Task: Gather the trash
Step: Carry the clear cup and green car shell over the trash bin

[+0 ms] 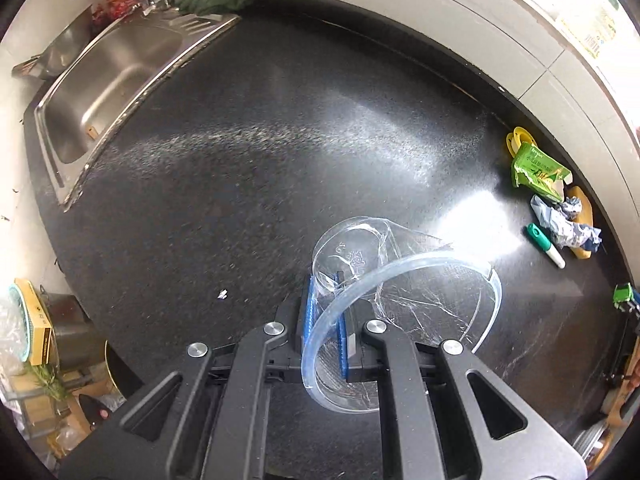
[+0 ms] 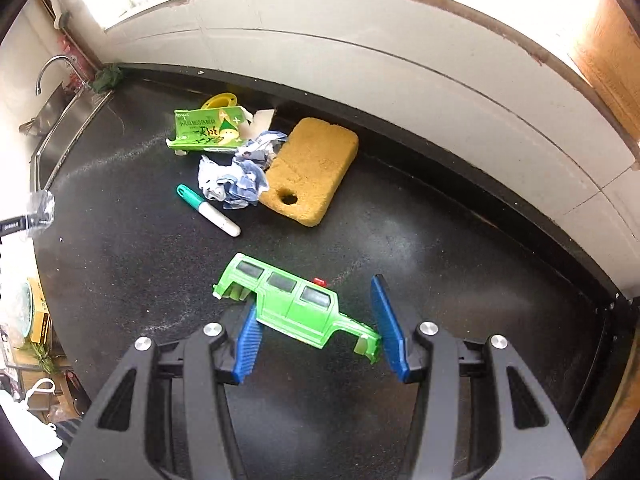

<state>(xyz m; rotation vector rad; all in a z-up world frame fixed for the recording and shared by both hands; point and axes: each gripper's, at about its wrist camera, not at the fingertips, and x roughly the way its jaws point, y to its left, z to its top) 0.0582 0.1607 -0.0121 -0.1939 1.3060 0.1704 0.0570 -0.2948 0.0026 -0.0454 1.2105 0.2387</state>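
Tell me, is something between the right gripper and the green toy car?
Nothing visible. The right gripper is open with the toy car lying on the counter between its fingers. The marker and sponge lie farther away.

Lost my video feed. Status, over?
Left hand-held gripper shut on clear plastic container. Right hand-held gripper open, straddling green toy car shell. Nothing blocking it.
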